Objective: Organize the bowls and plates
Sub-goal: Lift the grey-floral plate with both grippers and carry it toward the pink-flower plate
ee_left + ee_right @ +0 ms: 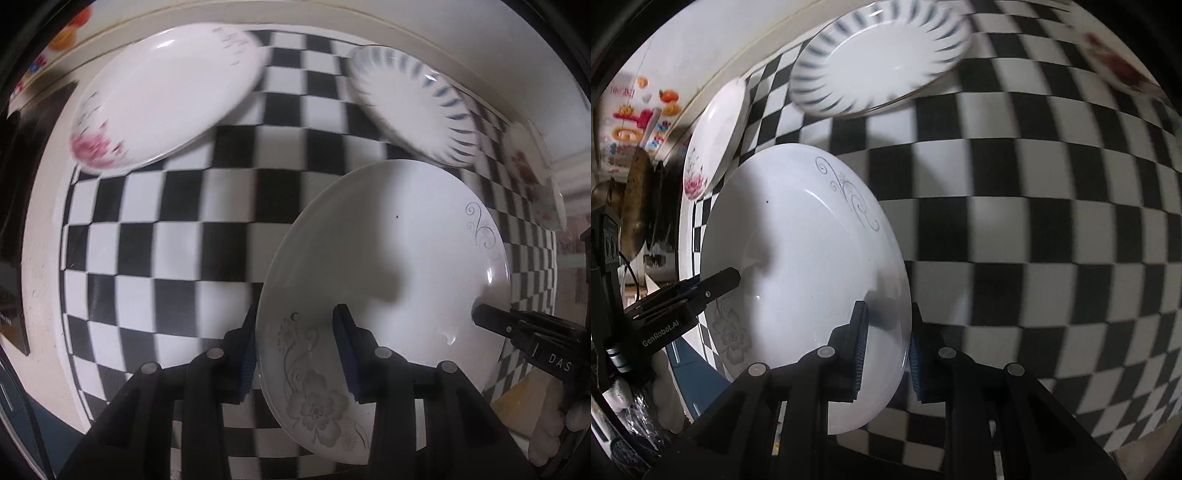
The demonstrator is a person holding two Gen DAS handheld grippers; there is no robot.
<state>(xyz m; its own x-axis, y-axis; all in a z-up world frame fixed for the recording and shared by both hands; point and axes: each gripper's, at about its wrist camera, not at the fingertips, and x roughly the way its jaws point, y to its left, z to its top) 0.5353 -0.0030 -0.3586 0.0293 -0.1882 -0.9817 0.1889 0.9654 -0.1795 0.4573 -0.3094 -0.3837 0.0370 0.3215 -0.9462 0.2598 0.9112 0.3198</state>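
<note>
A white plate with a grey flower pattern [388, 258] [805, 258] is held by both grippers over the checkered tablecloth [177, 229]. My left gripper [295, 314] is shut on its rim near the grey flower, one finger above the plate and one below. My right gripper [888, 306] is shut on the opposite rim. Each gripper shows in the other's view: the right gripper [480, 315] at the plate's far edge, the left gripper [733, 276] at the left edge. A pink-flowered plate [166, 96] [713, 136] and a blue-striped plate [410, 99] [882, 59] lie farther back.
A small dish with a red flower [524, 166] [1115, 66] sits near the table's far edge. The checkered cloth [1034, 221] covers a pale round table [40, 258]. Dark objects and colourful packaging [639, 122] stand beyond the left edge.
</note>
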